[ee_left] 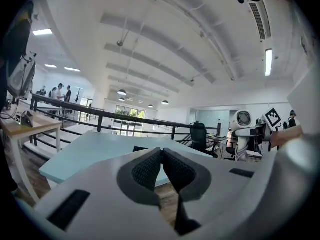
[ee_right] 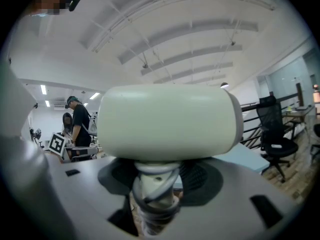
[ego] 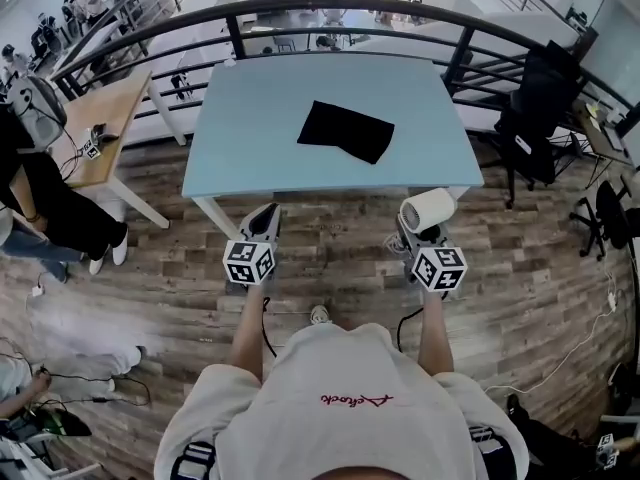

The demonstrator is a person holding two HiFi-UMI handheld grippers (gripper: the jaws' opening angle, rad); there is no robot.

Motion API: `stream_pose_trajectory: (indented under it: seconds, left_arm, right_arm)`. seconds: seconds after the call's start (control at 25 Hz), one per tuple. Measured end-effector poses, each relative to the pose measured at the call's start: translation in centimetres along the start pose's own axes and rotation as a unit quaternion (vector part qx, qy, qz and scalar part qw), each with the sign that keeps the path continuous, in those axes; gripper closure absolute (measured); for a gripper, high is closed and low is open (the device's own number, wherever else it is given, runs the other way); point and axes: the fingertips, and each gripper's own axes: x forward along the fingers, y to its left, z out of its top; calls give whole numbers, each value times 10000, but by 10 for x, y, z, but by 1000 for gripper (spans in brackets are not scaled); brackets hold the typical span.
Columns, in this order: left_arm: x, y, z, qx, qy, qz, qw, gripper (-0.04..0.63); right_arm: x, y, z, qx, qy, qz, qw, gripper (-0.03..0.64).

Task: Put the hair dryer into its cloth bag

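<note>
A black cloth bag [ego: 346, 131] lies flat near the middle of the light blue table [ego: 250, 148]. My right gripper [ego: 415, 230] is shut on the handle of a cream-white hair dryer [ego: 428, 209], held short of the table's near edge; its cord is wound round the handle [ee_right: 152, 191] and its barrel [ee_right: 167, 121] fills the right gripper view. My left gripper [ego: 265, 224] is shut with nothing in it, its pads [ee_left: 150, 168] meeting tip to tip. It also hangs in front of the table's near edge [ee_left: 75, 171]. The hair dryer [ee_left: 242, 129] shows at the right in the left gripper view.
A curved black railing [ego: 330, 13] runs behind the table. A wooden desk [ego: 105, 118] and a person's legs [ego: 60, 218] are at the left. Black office chairs [ego: 535, 118] stand at the right. Cables [ego: 560, 363] lie on the wood floor.
</note>
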Motion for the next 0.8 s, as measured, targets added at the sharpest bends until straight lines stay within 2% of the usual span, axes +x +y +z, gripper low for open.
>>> stream_pose_trajectory:
  seconds: [0.28,0.8]
  left_arm:
    - [21,36,5,-65,-22,-17,10000,572]
    - [41,31,-19,-96,236,-217,9994,572]
  right_arm:
    - [31,1,4,-2,9,-108,9999,374]
    - [47,-2,-12,41,111,-123,9999,374]
